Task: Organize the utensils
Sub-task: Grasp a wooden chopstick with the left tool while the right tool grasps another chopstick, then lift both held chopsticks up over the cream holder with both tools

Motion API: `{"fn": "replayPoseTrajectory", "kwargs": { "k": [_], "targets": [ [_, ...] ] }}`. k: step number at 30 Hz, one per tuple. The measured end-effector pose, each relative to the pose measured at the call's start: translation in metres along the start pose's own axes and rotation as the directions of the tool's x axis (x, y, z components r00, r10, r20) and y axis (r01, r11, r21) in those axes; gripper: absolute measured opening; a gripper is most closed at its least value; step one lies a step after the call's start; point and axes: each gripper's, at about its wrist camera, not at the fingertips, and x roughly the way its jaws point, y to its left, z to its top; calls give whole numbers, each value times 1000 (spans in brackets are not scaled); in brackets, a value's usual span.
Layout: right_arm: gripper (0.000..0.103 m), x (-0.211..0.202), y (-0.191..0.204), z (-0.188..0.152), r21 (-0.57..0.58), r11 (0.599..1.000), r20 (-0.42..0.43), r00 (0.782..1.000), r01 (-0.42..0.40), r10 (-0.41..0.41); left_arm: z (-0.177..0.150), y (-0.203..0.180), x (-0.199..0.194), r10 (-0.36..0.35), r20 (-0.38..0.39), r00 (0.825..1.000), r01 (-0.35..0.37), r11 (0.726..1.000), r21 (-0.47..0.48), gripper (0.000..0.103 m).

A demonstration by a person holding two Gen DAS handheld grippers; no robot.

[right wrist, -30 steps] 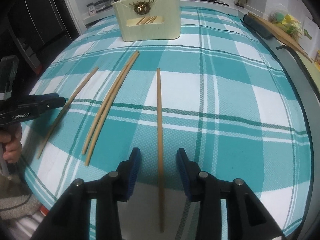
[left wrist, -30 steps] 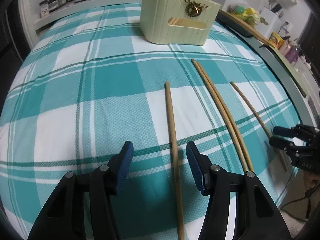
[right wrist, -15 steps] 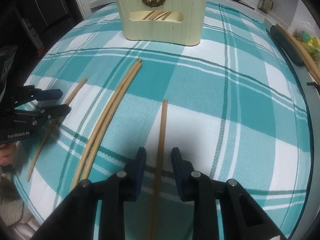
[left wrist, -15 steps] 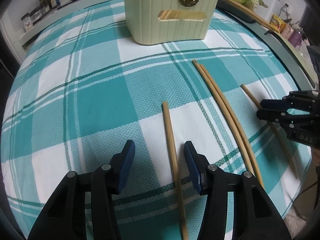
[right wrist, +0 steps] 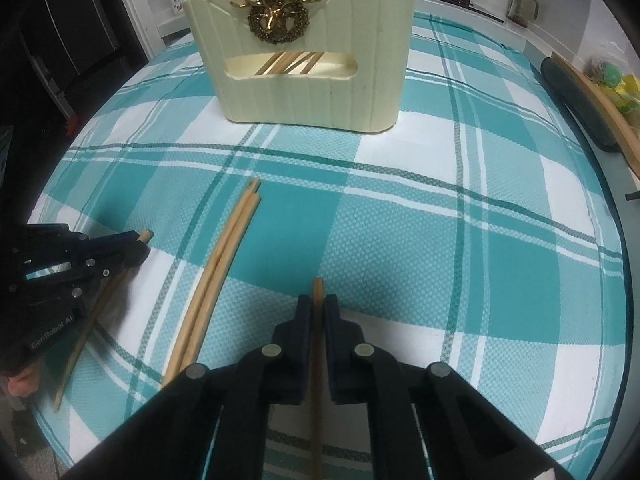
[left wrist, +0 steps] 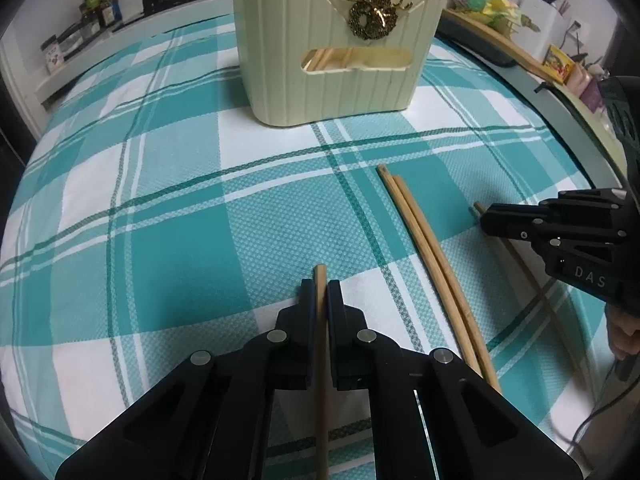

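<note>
A: Pinching the left chopstick (left wrist: 320,271) just short of its far tip with the left gripper (left wrist: 320,286), pads pressed against both sides. Why grip so near the end?

B: Probably to steer that tip into the cream holder (left wrist: 332,80), standing well ahead on the checked cloth (left wrist: 180,200). Same story on the other side?

A: Same. Right gripper (right wrist: 318,300) clamped on the right chopstick (right wrist: 317,285), with only a short stub poking past the pads. Held in line with the fingers, so likely easy to point but prone to swivel if squeezed loosely.

B: Lifted, or lying on the cloth?

A: Cannot tell from either view.

B: And between the two?

A: Pair of chopsticks (left wrist: 424,240) lying untouched, side by side and touching, aimed roughly at the holder. Left for later, presumably, with one stick per gripper for now.

B: Anything in the holder already?

A: Yes, several sticks leaning inside, seen through the front slot. Looks partly done, then. Next, judging by this: raise both, tilt upright, drop in from above without knocking the rim.
</note>
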Motion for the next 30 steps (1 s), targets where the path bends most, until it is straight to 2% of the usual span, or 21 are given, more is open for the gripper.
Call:
{"fn": "replayPoseTrajectory", "kwargs": {
  "k": [2,6,11,16,20,23,27,30],
  "targets": [
    [6,-10,-3,1,34,998,43,998,-44,43,0,5,-18,-10,53,999,11,1000,-18,4],
    [6,-47,2,3,31,995,156,984,-92,86,8,14,-60,-25,151,988,32,998,-49,4],
    [6,-108,15,4,9,992,293,949,-123,115,10,19,-121,-69,289,955,94,993,-72,4],
    [6,-162,26,-2,-33,993,408,905,-115,118,6,17,-161,-101,384,918,137,988,-68,4],
    [6,-189,31,-11,-38,995,486,868,-95,102,2,16,-182,-114,446,888,162,984,-71,4],
    [6,-203,36,-16,-43,996,540,837,-76,87,1,14,-194,-104,486,868,155,986,-66,4],
    [6,-214,35,-17,-39,997,593,801,-73,82,5,16,-199,-103,505,857,160,985,-70,4],
    [6,-219,34,-13,-38,996,609,788,-78,85,12,17,-196,-109,497,861,164,984,-70,4]
  ]
}}
